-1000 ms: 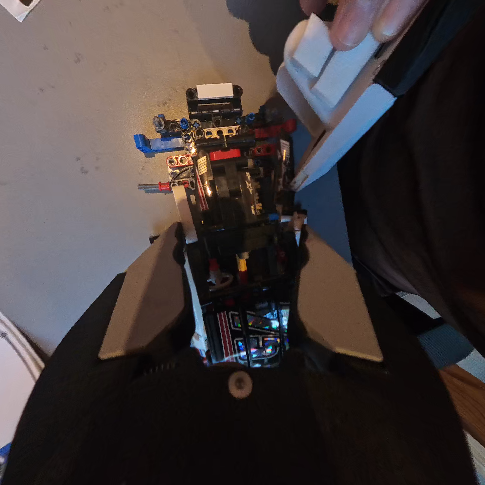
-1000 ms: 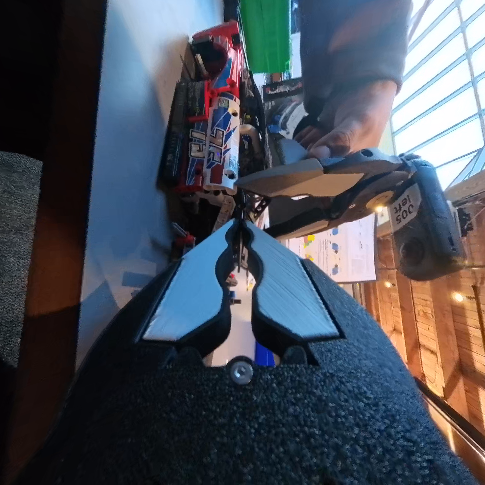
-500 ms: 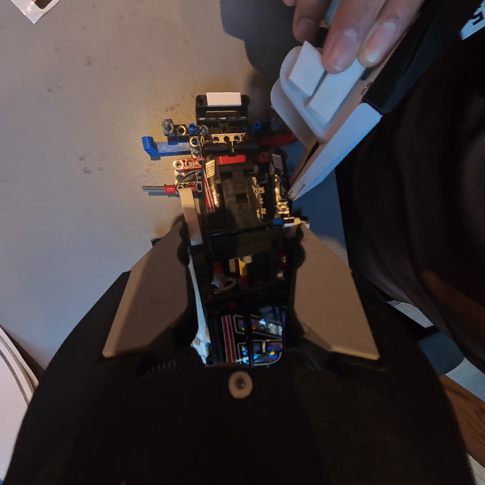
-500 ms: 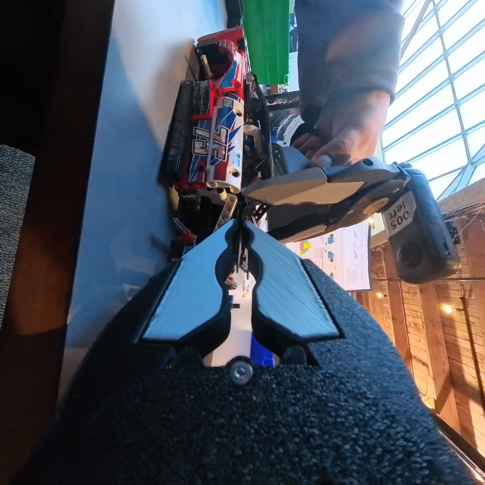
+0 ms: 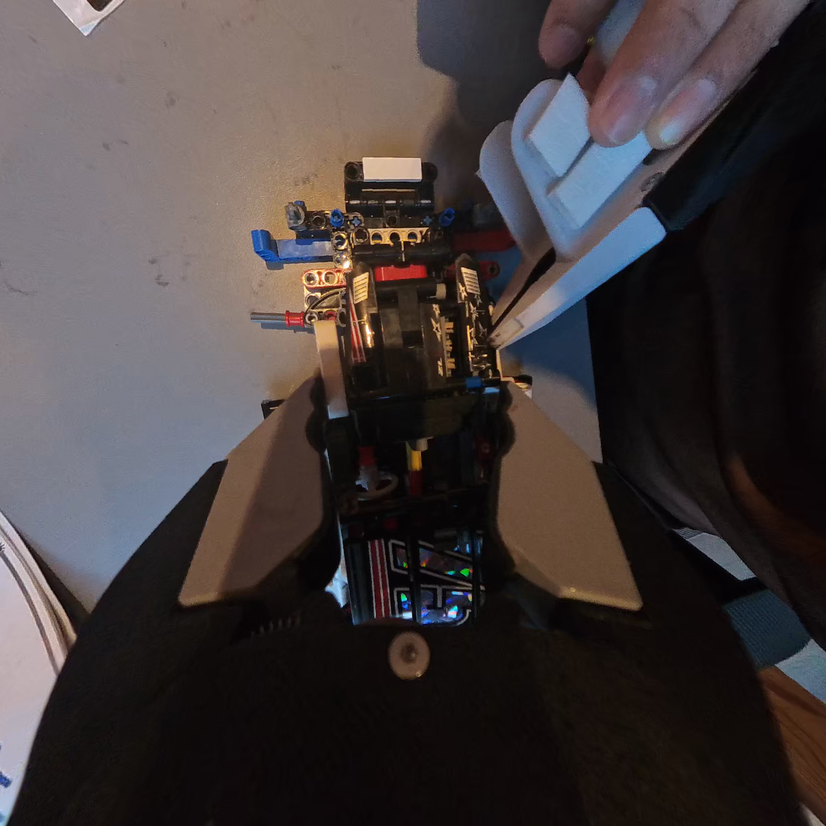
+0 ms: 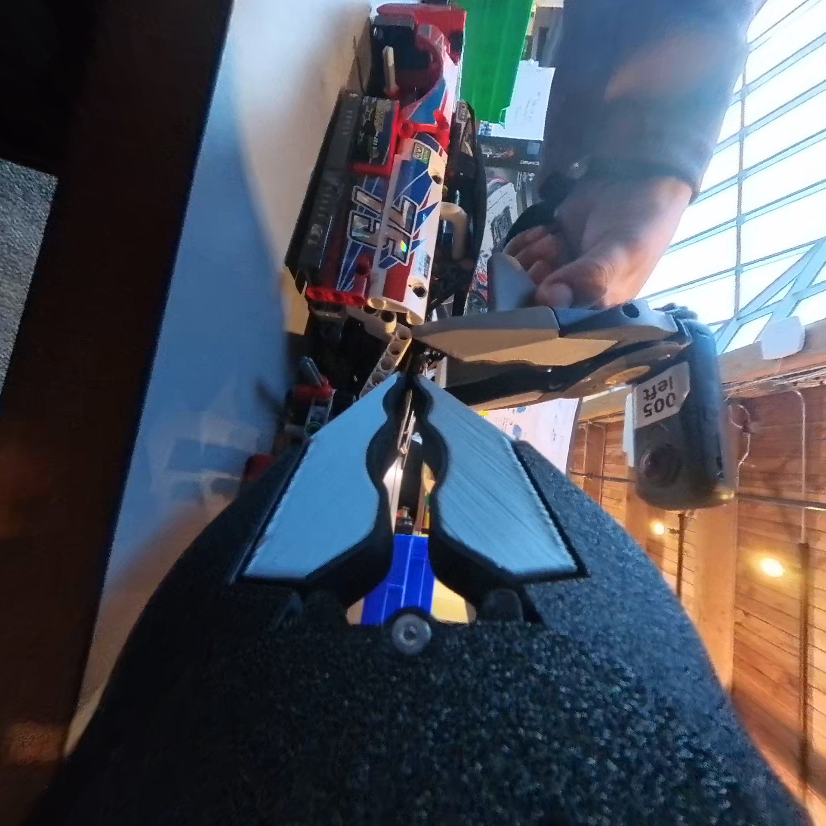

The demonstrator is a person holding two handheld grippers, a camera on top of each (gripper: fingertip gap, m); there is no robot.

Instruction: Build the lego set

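Note:
A black, red and white lego car (image 5: 402,326) lies on the pale table (image 5: 134,223). My left gripper (image 5: 409,393) is shut on the car's black body, one finger on each side. My right gripper (image 5: 496,337), white and held by a hand, comes in from the upper right with its tips against the car's right side. In the right wrist view my right gripper (image 6: 409,380) is shut on a thin pale piece (image 6: 402,429) at the near end of the car (image 6: 393,223). The left gripper (image 6: 433,353) shows there from the side.
A blue lego piece (image 6: 402,581) lies under the right gripper's fingers. An instruction sheet (image 6: 527,424) and a green object (image 6: 491,53) stand behind the car. A white sheet (image 5: 18,625) is at the left edge. A person's dark clothing (image 5: 715,402) fills the right side.
My right gripper has shifted a little along the car's right side, tips still against it. My left gripper still holds the car, which has turned slightly.

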